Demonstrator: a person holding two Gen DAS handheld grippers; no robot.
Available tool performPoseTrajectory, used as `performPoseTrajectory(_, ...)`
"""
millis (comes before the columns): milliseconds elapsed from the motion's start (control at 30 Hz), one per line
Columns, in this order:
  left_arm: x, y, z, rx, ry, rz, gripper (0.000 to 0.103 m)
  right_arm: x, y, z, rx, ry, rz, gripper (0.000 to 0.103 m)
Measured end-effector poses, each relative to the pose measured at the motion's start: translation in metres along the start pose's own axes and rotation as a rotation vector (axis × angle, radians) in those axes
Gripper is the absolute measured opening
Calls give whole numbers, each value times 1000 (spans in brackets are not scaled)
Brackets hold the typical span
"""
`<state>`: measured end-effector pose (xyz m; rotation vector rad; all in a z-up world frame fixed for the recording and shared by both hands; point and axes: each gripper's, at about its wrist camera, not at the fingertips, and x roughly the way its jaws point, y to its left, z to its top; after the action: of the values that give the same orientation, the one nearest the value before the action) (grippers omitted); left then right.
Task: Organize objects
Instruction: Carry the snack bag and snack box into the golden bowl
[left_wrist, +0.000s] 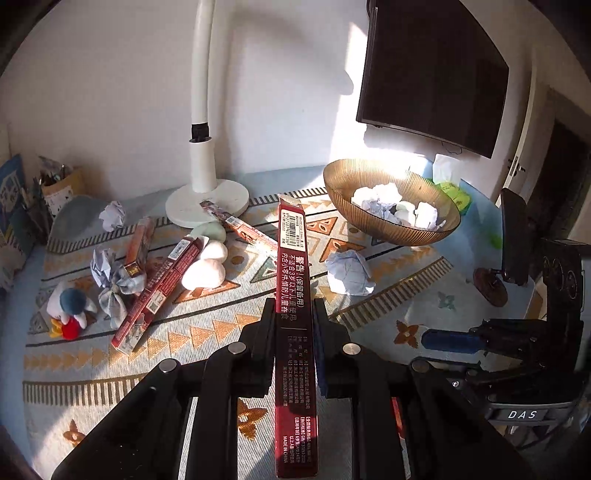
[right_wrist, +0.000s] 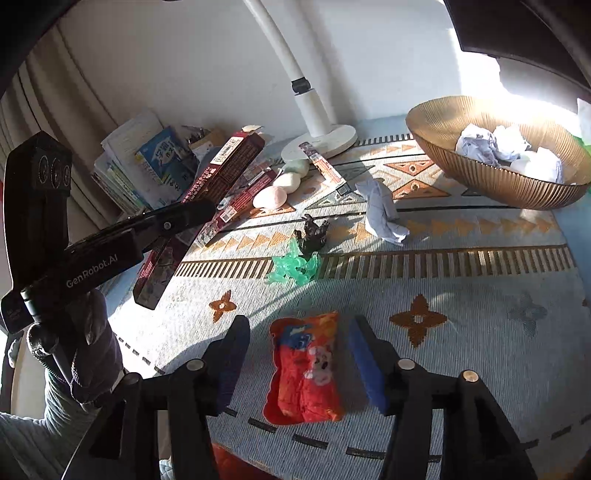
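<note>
My left gripper (left_wrist: 294, 314) is shut on a long dark red box (left_wrist: 293, 295) and holds it above the patterned mat; the box also shows in the right wrist view (right_wrist: 207, 199). My right gripper (right_wrist: 299, 339) is open, its fingers on either side of an orange-red snack packet (right_wrist: 306, 369) lying on the mat. Other red boxes (left_wrist: 159, 288) lie at left. Crumpled paper balls (left_wrist: 349, 271) lie on the mat, and several sit in a gold ribbed bowl (left_wrist: 369, 218).
A white lamp base (left_wrist: 207, 199) stands at the back. White stones (left_wrist: 207, 266), a small plush toy (left_wrist: 70, 306) and a pen holder (left_wrist: 61, 184) are at left. A green plastic toy (right_wrist: 293, 266) and a dark figurine (right_wrist: 312, 232) sit mid-mat. Books (right_wrist: 140, 162) lean at the far left.
</note>
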<state>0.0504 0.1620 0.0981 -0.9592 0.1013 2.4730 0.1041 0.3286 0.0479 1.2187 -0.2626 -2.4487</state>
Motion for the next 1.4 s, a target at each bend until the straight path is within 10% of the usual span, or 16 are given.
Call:
performPoseTrajectory(133, 6, 2, -12, -17, 33, 3, 14, 24, 16, -11, -64, 59, -81, 74)
performPoseTrajectory(267, 13, 4, -20, -25, 69, 1, 14, 44, 36, -17, -162, 85, -222, 39)
performPoseTrajectory(400, 14, 6, -17, -22, 67, -1, 14, 36, 39, -13, -163, 48, -204, 31)
performPoseTrajectory(900, 56, -74, 100, 99, -51, -80, 14, -101, -76, 134, 175, -410, -470, 31)
performPoseTrajectory(1267, 140, -123, 168, 88, -35, -175, 17, -71, -160, 175, 327, -342, -464, 33)
performPoseTrajectory(1400, 167, -116, 165, 37, 54, -210, 37, -69, -171, 164, 362, -322, -437, 42)
